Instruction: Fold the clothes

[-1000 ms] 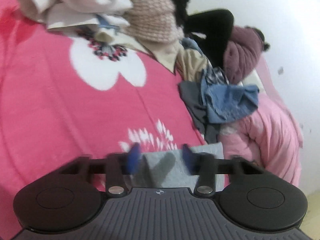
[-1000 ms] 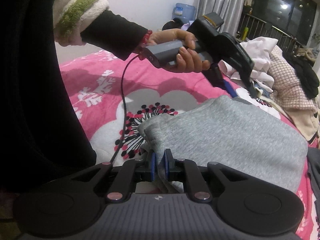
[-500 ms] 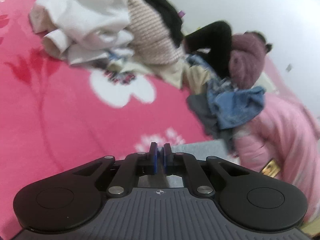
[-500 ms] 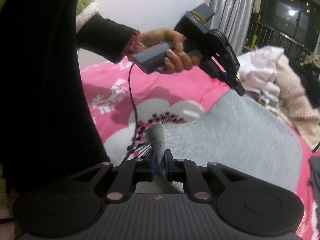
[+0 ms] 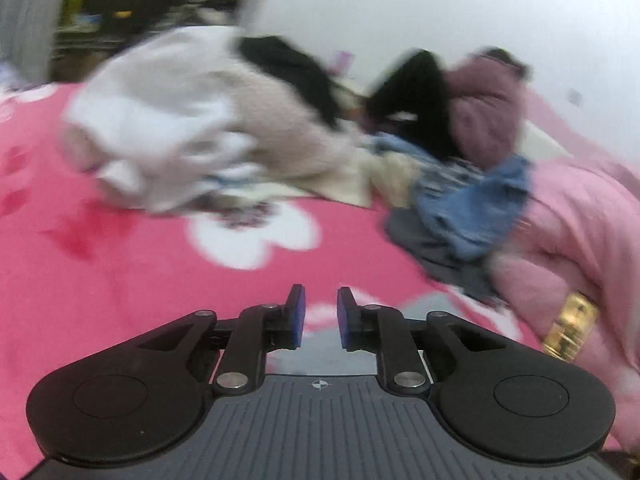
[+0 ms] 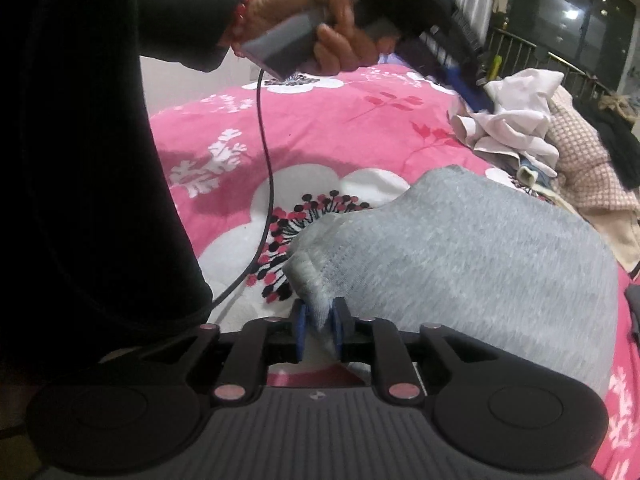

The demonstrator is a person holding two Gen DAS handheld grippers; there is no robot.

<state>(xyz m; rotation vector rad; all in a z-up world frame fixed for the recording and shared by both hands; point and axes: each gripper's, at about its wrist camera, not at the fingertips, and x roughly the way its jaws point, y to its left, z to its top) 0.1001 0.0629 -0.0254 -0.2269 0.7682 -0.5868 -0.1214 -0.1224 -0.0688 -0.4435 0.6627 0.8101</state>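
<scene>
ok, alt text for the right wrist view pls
The right tool pinches a corner of a grey garment that lies on a pink floral bedspread. Above it, a hand holds the left tool in the air, its cable hanging down; a pile of unfolded clothes sits at the right.

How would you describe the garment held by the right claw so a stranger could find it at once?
Start from the pink floral bedspread. On its near side, in front of the heap of mixed clothes, lies a grey knit garment, one corner pinched in the right claw. It alone is plain grey, spread out and apart from the heap.
</scene>
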